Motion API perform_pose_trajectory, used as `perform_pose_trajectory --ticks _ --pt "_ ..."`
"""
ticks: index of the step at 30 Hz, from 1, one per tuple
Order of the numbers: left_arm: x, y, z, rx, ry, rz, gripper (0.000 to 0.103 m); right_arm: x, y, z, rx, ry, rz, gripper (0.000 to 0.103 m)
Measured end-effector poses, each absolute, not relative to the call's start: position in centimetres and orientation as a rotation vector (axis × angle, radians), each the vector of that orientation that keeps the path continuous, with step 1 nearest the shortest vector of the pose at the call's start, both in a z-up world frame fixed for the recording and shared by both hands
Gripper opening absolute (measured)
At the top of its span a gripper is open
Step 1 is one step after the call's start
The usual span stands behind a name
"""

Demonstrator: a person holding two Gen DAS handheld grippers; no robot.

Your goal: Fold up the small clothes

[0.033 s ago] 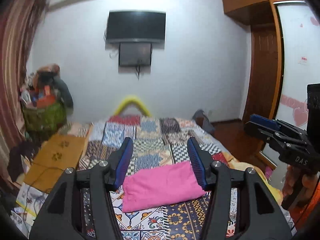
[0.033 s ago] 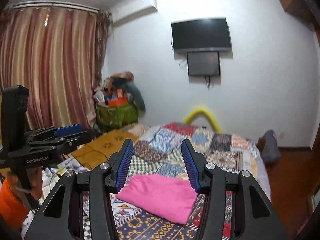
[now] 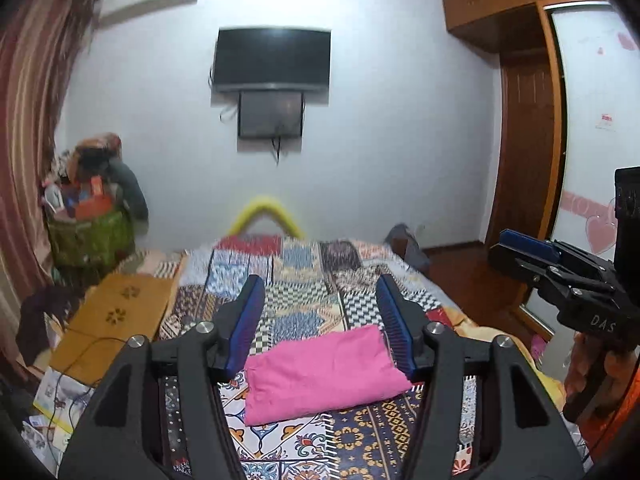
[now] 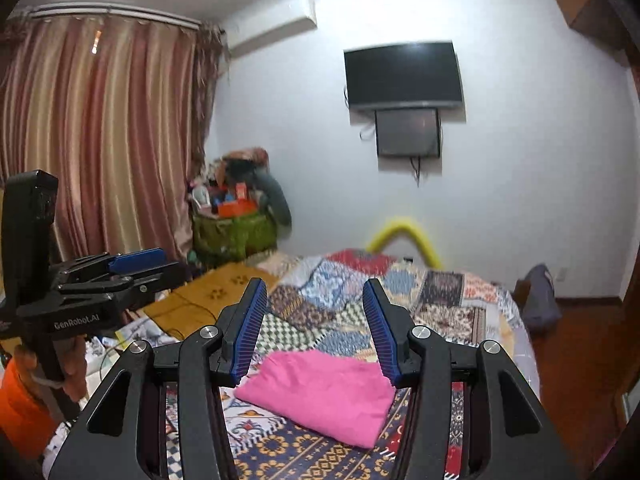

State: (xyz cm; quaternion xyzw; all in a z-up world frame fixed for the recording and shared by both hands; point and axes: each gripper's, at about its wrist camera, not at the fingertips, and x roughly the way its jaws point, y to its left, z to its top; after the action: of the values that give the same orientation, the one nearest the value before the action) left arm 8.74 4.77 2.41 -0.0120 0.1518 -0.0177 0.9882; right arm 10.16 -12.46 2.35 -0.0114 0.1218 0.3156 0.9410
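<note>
The pink cloth (image 3: 320,376) lies folded into a flat packet on the patchwork bedspread (image 3: 304,292), in the lower middle of both views. In the right wrist view the same cloth (image 4: 320,392) sits a little right of centre, with one corner pointing to the bottom edge.

Your left gripper (image 3: 320,320) is held above the bed with its jaws apart. The blue pads (image 3: 250,320) frame the cloth on both sides, but they do not press on it, and nothing is between them. The jaws have just been opening a little further. Your right gripper (image 4: 316,320) is also held open in the air over the cloth, with its blue pads (image 4: 252,324) empty. In the left wrist view you see the right gripper (image 3: 524,252) at the right edge, held by a hand (image 3: 588,372). In the right wrist view the left gripper (image 4: 136,260) is at the left edge, also with a hand (image 4: 76,364) under it.

The bedspread covers the bed with many coloured squares. A yellow-brown mat (image 3: 116,320) lies left of it, just beside the bed. Behind the bed a yellow curved tube (image 3: 266,210) stands against the white wall. A dark television (image 3: 272,60) hangs in the upper middle, with a smaller screen (image 3: 270,114) directly below it. A green basket (image 3: 92,236) full of things stands at the left, beside the striped curtain (image 4: 104,140). A wooden wardrobe (image 3: 520,160) fills the right side of the left wrist view.
</note>
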Motion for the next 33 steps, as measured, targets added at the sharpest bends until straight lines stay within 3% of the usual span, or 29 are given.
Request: perform_pose_trajectory --ticks 1,3,4,6,10,12,33 --pt "8.1 4.5 2.5 -0.022 0.294 -0.036 0.062 9.3 -12.6 2.5 -0.015 0.234 0.639 0.049" --pt "6.8 4.0 2.6 -0.017 0.273 -0.024 0.071 8.6 -12.6 2.5 -0.009 0.219 0.633 0.068" --pt "6.2 3.8 2.6 -0.012 0.261 -0.015 0.075 8.1 -12.7 2.4 -0.004 0.209 0.62 0.072" --pt "5.4 3.5 2.6 -0.015 0.242 -0.006 0.093 7.7 -12.7 2.2 -0.003 0.192 0.598 0.081" --pt "3.8 3.4 2.9 -0.035 0.214 0.006 0.101 7.6 -12.8 2.0 0.017 0.201 0.579 0.091" --pt "3.5 3.4 2.9 -0.043 0.206 0.006 0.102 7.6 -12.8 1.9 0.016 0.209 0.56 0.102" --pt "3.0 2.7 1.8 -0.043 0.217 -0.003 0.103 6.0 -13.3 1.1 0.014 0.233 0.532 0.103"
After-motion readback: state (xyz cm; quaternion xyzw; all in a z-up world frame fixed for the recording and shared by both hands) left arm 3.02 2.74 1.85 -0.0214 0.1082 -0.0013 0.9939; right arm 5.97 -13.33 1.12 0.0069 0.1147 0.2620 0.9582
